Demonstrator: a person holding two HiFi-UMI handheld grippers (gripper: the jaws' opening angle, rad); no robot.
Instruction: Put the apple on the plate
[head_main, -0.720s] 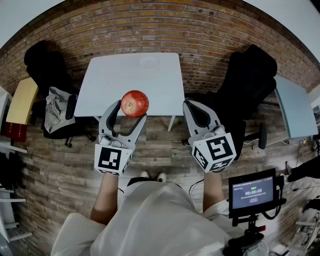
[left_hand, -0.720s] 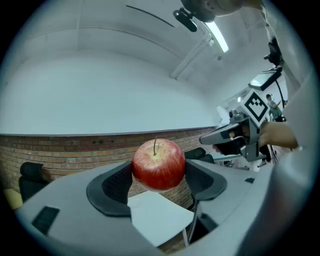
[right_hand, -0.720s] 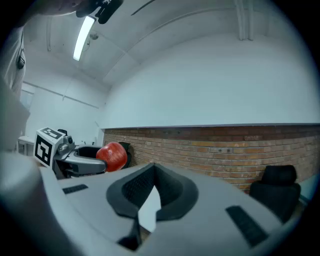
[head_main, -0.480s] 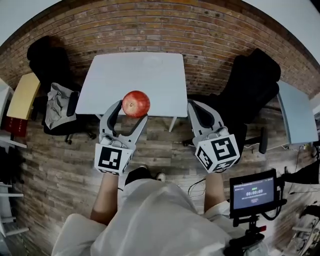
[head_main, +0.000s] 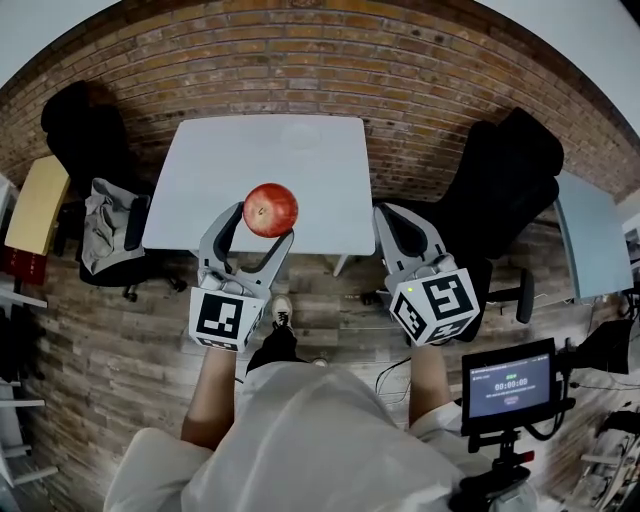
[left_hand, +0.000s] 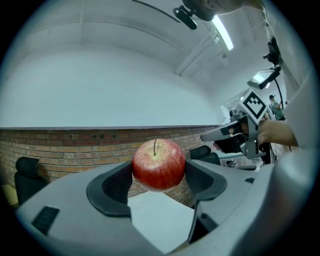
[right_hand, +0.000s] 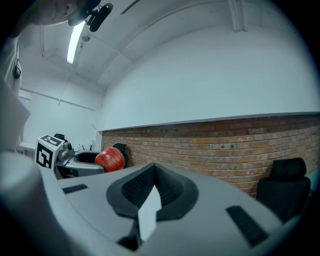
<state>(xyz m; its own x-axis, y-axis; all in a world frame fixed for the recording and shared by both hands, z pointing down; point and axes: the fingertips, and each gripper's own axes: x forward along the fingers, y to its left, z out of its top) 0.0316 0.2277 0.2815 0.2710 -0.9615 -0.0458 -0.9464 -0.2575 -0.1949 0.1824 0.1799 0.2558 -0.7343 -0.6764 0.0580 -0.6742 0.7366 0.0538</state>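
**Ana:** Red apple (left_hand: 158, 165), stalk up, sits squarely between the black pads (left_hand: 117, 185) of the left gripper (head_main: 258, 230). The jaws stand about as wide as they go, and both pads press on the fruit's sides, so it is gripped, not merely resting there.

**Ben:** And the other one?

**Ana:** The right gripper (right_hand: 152, 192) has its jaws brought together with nothing between them. It is level, beside the left one and well apart from the apple.

**Ben:** Where is the apple relative to its target?

**Ana:** It is up in the air, over the near edge of the white table (head_main: 220, 190) that lies ahead of both grippers. The plate (head_main: 301, 134) is a faint pale disc towards the table's far edge, ahead of the left gripper and slightly to its right. It is white on white and hard to make out. Beyond it is the brick wall (head_main: 300, 60).

**Ben:** So which step is this?

**Ana:** I'd judge it the carry. The fruit is grasped and lifted but not yet over the plate.

**Ben:** And the next move?

**Ana:** Reach the left gripper forward until the apple hangs above the plate. Lower it until the underside meets the plate, then let go. The jaws are already near their widest, so there is little room to open further. A round fruit may roll, so set it down gently, stalk up.
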